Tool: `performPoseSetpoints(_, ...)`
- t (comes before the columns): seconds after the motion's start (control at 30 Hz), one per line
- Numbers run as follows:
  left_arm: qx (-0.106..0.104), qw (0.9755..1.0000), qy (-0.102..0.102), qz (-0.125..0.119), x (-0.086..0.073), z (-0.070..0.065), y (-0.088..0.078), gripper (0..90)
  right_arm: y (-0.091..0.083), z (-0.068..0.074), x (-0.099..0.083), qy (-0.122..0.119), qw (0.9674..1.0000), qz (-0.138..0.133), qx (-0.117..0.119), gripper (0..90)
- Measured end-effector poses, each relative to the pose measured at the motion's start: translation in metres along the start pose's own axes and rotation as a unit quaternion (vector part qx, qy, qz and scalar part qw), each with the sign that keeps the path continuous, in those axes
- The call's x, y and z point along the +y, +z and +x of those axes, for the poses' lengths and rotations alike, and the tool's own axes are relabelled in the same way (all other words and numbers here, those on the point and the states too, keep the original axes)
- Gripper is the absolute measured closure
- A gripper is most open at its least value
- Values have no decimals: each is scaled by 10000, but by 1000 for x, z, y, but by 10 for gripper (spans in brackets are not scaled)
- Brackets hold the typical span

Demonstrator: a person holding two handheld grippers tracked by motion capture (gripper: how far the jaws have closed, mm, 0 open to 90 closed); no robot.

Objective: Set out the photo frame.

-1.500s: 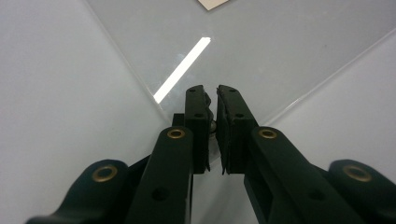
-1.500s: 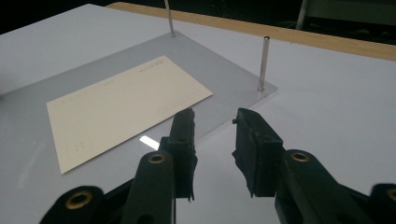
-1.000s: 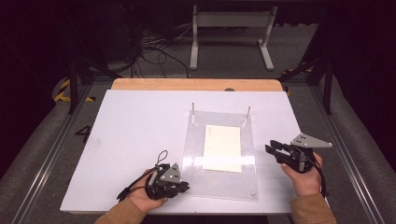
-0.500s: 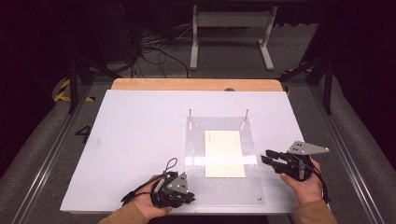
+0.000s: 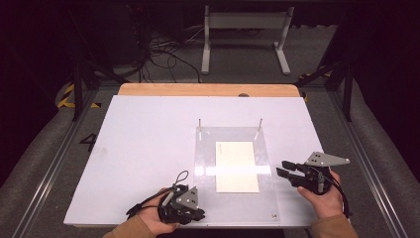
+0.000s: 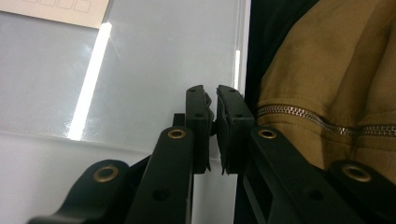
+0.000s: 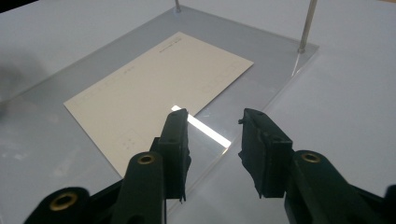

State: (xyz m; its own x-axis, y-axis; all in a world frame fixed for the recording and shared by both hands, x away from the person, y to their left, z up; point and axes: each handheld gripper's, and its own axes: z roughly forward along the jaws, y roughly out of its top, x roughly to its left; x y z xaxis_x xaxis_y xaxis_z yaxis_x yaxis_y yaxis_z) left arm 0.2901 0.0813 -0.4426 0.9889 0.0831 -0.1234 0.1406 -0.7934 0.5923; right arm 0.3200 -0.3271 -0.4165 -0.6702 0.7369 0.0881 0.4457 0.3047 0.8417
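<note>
A clear acrylic plate (image 5: 205, 148) lies on the white table board (image 5: 143, 144), with two thin metal pins (image 5: 199, 123) standing at its far corners. A cream card (image 5: 236, 166) lies flat on the plate. My right gripper (image 5: 281, 168) hovers at the plate's right edge and points left. In the right gripper view it (image 7: 212, 126) is open, with the plate's edge and the card (image 7: 154, 88) just ahead. My left gripper (image 5: 198, 214) rests low at the table's near edge, left of the plate. In its own view the left gripper (image 6: 212, 100) is shut, with nothing held.
A tan zipped jacket (image 6: 327, 70) sits right beside the left gripper at the table's near edge. A wooden strip (image 5: 208, 89) borders the board's far side. A white metal stand (image 5: 245, 29) and cables (image 5: 163, 49) are on the floor beyond. Rails run along both sides.
Both grippers have drawn back toward the near edge, the left one lower. The plate and card have slid slightly nearer. Little has moved in the last half second.
</note>
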Motion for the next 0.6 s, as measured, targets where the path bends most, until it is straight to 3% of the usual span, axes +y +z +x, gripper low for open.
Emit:
performPoseSetpoints(0.03, -112, 9998, -83, -130, -1, 3, -1, 813, 0, 0, 1, -17, 10000, -27, -10, 588)
performPoseSetpoints(0.1, -224, 9977, -390, -506, -2, 10, -8, 614, 0, 1, 6, 15, 9999, -124, 39, 587)
performPoseSetpoints(0.13, -245, 9965, -485, -629, -3, 11, -12, 605, 0, 1, 9, 54, 9997, -209, 73, 573)
performPoseSetpoints(0.2, -64, 9938, -605, -932, -5, 14, -19, 563, 2, 1, 13, 55, 9996, -223, 174, 552)
performPoseSetpoints(0.3, 412, 9892, -765, -1180, -11, 21, -28, 494, 6, 2, 19, -105, 9996, -196, 160, 546)
performPoseSetpoints(0.33, 585, 9866, -888, -1240, -14, 24, -30, 474, 7, 2, 21, -205, 9995, -178, 137, 558)
performPoseSetpoints(0.4, 854, 9788, -1186, -1436, -22, 32, -36, 445, 11, 1, 25, -417, 9990, -119, -60, 610)
performPoseSetpoints(0.43, 854, 9788, -1186, -1436, -22, 32, -36, 430, 14, -1, 28, -452, 9989, -80, -84, 632)
performPoseSetpoints(0.47, 1053, 9723, -1406, -1543, -30, 40, -41, 416, 19, -4, 32, -448, 9990, -35, -78, 648)
performPoseSetpoints(0.57, 1311, 9627, -1669, -1680, -44, 49, -49, 413, 32, -11, 43, -613, 9978, 168, -182, 657)
performPoseSetpoints(0.6, 1394, 9609, -1685, -1698, -48, 52, -52, 412, 35, -13, 47, -633, 9976, 176, -203, 656)
